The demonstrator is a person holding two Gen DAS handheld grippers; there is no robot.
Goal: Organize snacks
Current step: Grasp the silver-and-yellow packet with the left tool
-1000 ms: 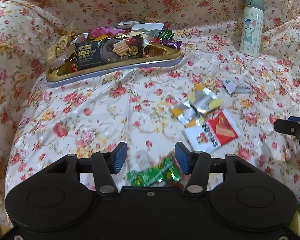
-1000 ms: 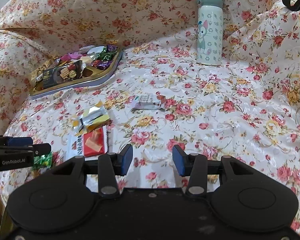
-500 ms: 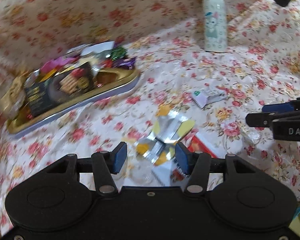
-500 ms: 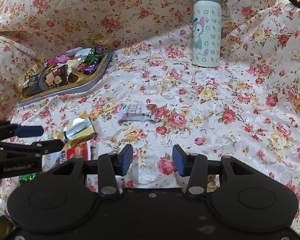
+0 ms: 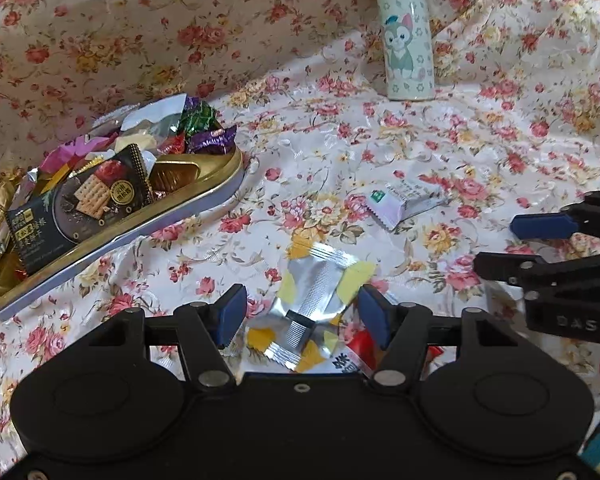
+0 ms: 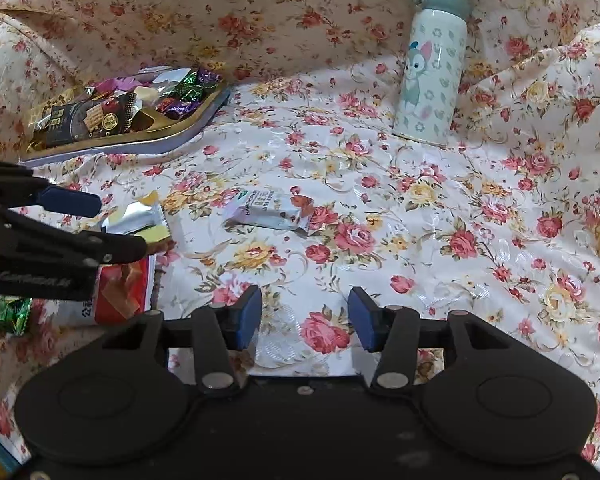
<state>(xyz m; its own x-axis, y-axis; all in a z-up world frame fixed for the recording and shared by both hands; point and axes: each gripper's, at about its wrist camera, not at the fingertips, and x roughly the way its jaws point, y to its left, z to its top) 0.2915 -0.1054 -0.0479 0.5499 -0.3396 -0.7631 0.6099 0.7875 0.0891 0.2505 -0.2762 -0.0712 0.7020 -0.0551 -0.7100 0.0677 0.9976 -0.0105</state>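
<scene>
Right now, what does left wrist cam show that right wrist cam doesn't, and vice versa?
Left wrist only: the whole silver-and-yellow packet, lying between the opening fingers of the left tool, not gripped.

Right wrist only: a green-wrapped candy at the left edge, and the right tool opening over bare floral cloth.

Both: gold tray of snacks, cat-print bottle, white snack bar, red-and-white packet.

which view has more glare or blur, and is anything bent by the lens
Left wrist view: sharp, glare on the silver and yellow wrapper and the gold tin; edges curve, corners dark. Right wrist view: sharp too, sheen on the floral cloth; the bottle leans from fisheye bend.
</scene>
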